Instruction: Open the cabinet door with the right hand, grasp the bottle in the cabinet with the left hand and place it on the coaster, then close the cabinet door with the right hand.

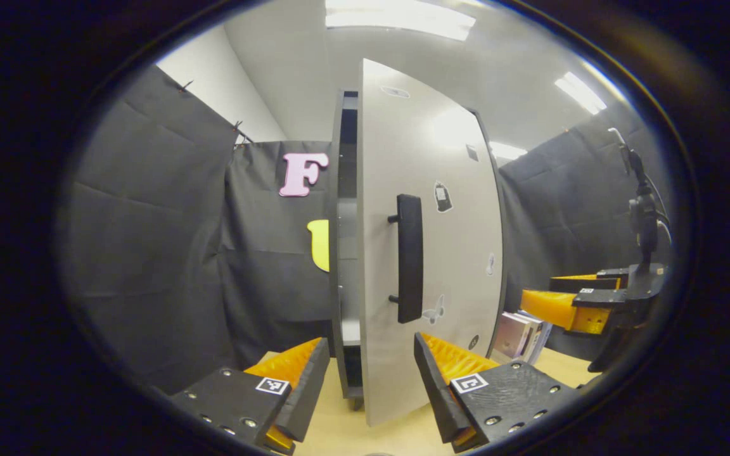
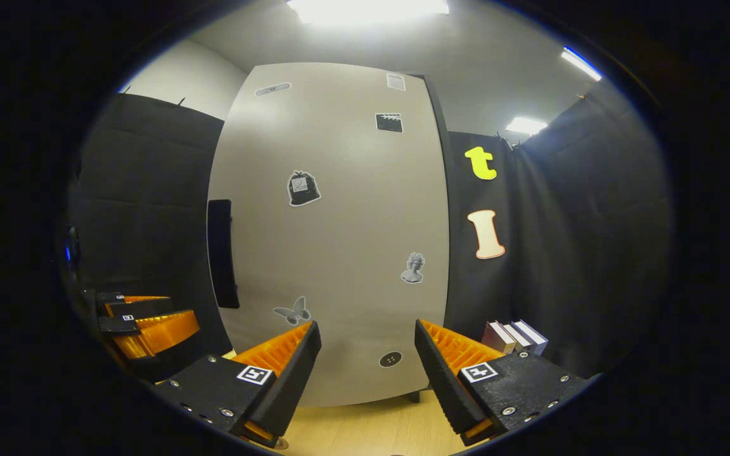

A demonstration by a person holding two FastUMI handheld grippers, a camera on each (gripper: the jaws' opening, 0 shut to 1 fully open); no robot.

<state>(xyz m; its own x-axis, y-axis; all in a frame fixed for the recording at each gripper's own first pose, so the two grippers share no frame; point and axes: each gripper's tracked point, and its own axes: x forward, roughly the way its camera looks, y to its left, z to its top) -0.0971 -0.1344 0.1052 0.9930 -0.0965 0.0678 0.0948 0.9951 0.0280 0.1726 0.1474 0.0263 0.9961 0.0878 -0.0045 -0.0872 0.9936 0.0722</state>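
Left claw: released, jaws spread wide and holding nothing; it hangs low over the desk, facing the free edge of the cabinet door.
Right claw: released too, empty; it points square at the door's face, just in front of it.
Cabinet door: ajar, a dark gap at its left edge in the left gripper view; its handle stands upright, above and between the left claw's fingers.
Cabinet: shelves dimly seen through the gap; I cannot tell the bottle inside.
Around: books standing on the desk right of the cabinet.
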